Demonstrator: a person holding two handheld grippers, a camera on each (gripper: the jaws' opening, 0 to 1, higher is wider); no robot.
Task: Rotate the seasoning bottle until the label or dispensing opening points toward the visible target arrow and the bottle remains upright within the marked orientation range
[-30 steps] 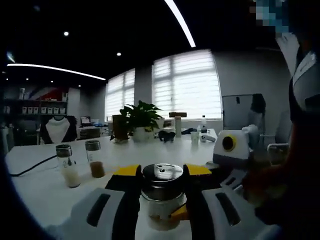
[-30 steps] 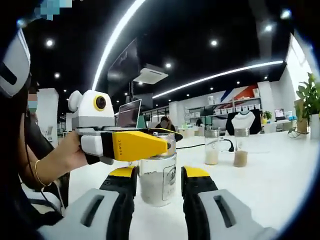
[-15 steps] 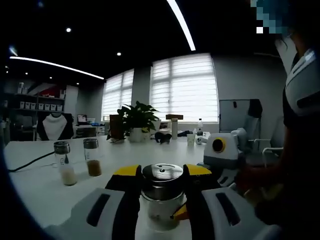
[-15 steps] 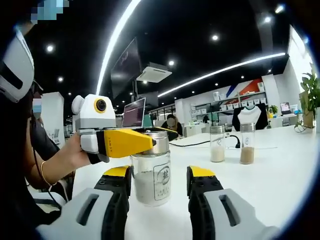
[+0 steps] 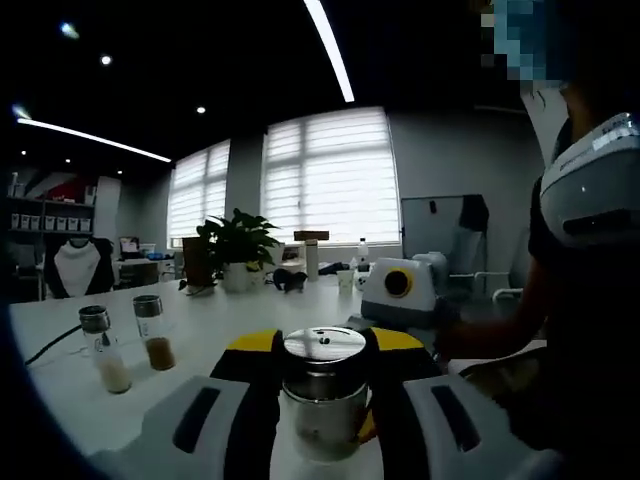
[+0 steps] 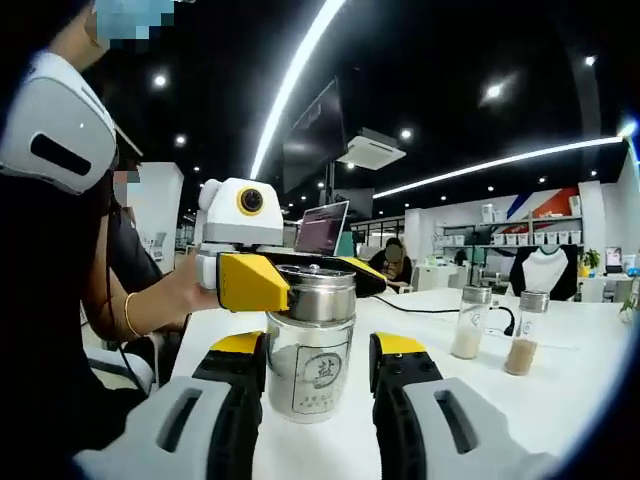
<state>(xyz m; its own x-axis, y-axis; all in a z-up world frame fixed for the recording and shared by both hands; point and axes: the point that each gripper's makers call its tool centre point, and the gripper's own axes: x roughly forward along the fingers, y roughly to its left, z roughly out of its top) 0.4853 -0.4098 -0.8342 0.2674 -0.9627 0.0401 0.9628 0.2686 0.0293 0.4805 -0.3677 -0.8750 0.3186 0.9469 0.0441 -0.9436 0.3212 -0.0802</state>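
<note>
Two small jars [image 6: 495, 333] stand well apart — beyond the seasoning bottle [image 6: 310, 350].

In the left gripper view, the left gripper [image 5: 323, 375] rose from 6 o'clock, its yellow-tipped jaws clamped on the seasoning bottle's [image 5: 322, 390] metal cap. In the right gripper view, the right gripper [image 6: 318, 365] stood open at 6 o'clock, jaws flanking the glass body, while a hand [image 6: 190, 296] at 9 o'clock held the left gripper.
</note>
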